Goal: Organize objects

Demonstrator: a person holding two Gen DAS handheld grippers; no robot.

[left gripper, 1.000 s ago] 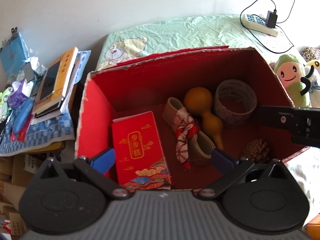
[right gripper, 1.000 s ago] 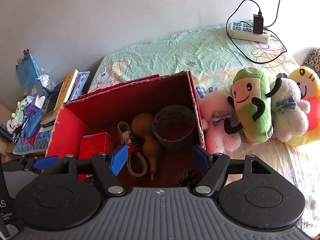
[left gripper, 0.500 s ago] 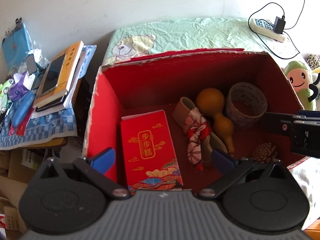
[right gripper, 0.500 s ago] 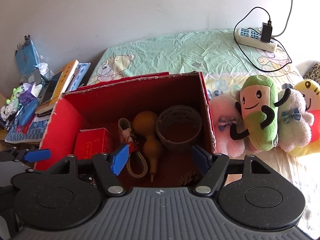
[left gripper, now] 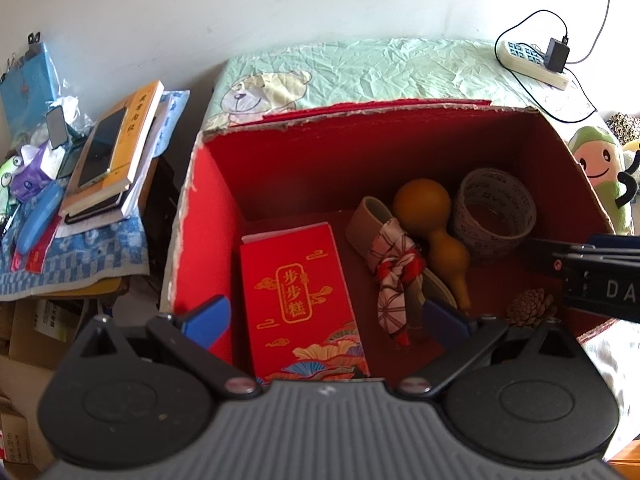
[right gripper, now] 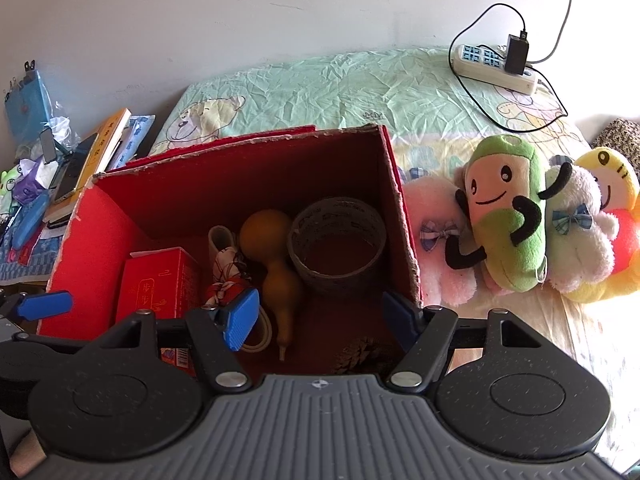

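An open red cardboard box (left gripper: 204, 216) (right gripper: 394, 184) stands on the bed. Inside lie a red gift packet (left gripper: 300, 292) (right gripper: 156, 284), a patterned sandal (left gripper: 394, 264) (right gripper: 224, 264), a brown gourd (left gripper: 432, 224) (right gripper: 276, 256), a woven ring basket (left gripper: 496, 208) (right gripper: 336, 248) and a pine cone (left gripper: 528, 308) (right gripper: 360, 354). My left gripper (left gripper: 326, 316) hovers open above the box's near left side, empty. My right gripper (right gripper: 320, 312) hangs open over the near right side, empty. The right gripper's fingers (left gripper: 592, 256) also show in the left wrist view.
Plush toys lie right of the box: green (right gripper: 508, 212) (left gripper: 600, 160), pink (right gripper: 436, 248), white (right gripper: 576, 232), yellow (right gripper: 616, 200). A power strip with charger (right gripper: 496, 62) (left gripper: 536, 60) lies at the bed's far end. A cluttered side table with books and a phone (left gripper: 108, 152) (right gripper: 80, 160) stands left.
Both views have drifted left relative to the box; the box contents now sit further right in each frame. Both grippers stay open and nothing in the box has moved.
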